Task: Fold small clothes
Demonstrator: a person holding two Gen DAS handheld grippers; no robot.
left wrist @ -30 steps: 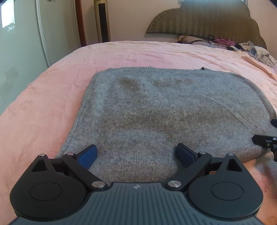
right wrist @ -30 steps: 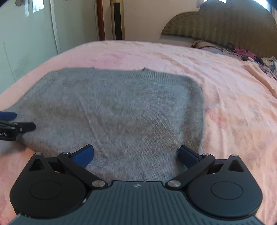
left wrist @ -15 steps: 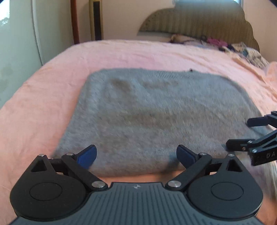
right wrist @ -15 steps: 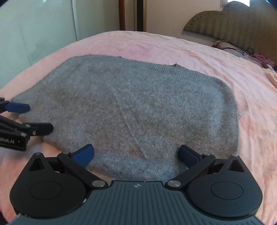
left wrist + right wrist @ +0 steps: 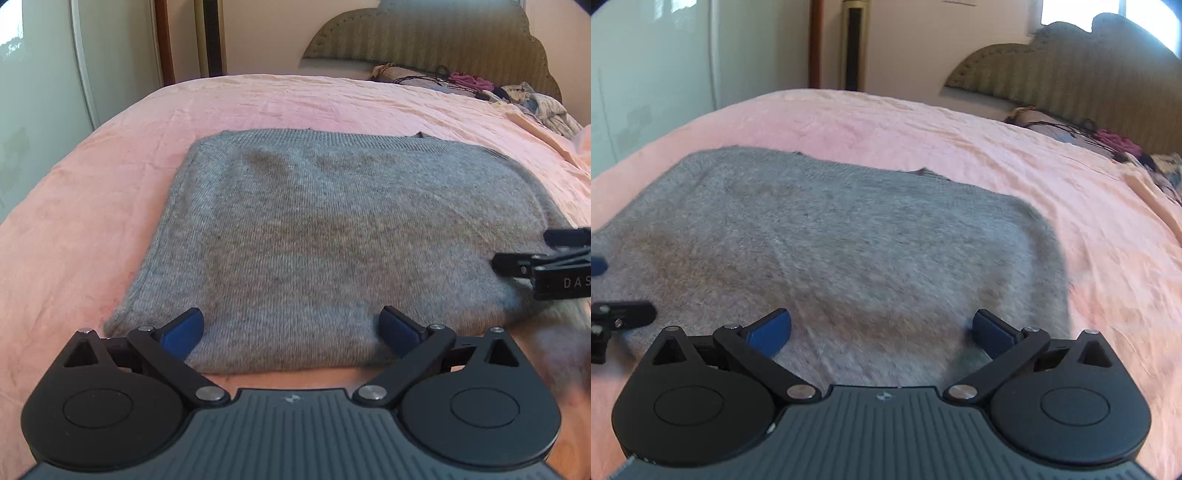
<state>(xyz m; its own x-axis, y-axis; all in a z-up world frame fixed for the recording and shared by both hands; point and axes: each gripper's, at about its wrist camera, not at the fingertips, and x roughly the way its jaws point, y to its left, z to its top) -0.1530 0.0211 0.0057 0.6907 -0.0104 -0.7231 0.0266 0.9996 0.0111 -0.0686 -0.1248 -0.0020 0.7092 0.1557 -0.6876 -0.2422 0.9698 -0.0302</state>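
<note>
Both of your grippers stood with their jaws spread wide and nothing between them. Your left gripper point(image 5: 291, 330) sat at the near edge of the folded grey knitted sweater point(image 5: 332, 236), its blue-padded fingertips point(image 5: 183, 332) over the fabric's front margin; whether they touched the knit could not be determined. Your right gripper point(image 5: 882, 330) was positioned likewise at the same near edge, further along to the right, and its black linkage appeared at the right border of the left wrist view point(image 5: 550, 264). The sweater point(image 5: 831, 251) lay flat as a rough rectangle directly ahead of both grippers on the wrinkled pink bedsheet point(image 5: 92, 206), ribbed hem at the far side. Beyond the sweater, to the right of your left gripper, a heap of mixed loose clothing point(image 5: 532, 99) rested by the padded olive-coloured headboard point(image 5: 436, 40). Your left gripper's fingers showed at the left border of the right wrist view point(image 5: 620, 314).
</note>
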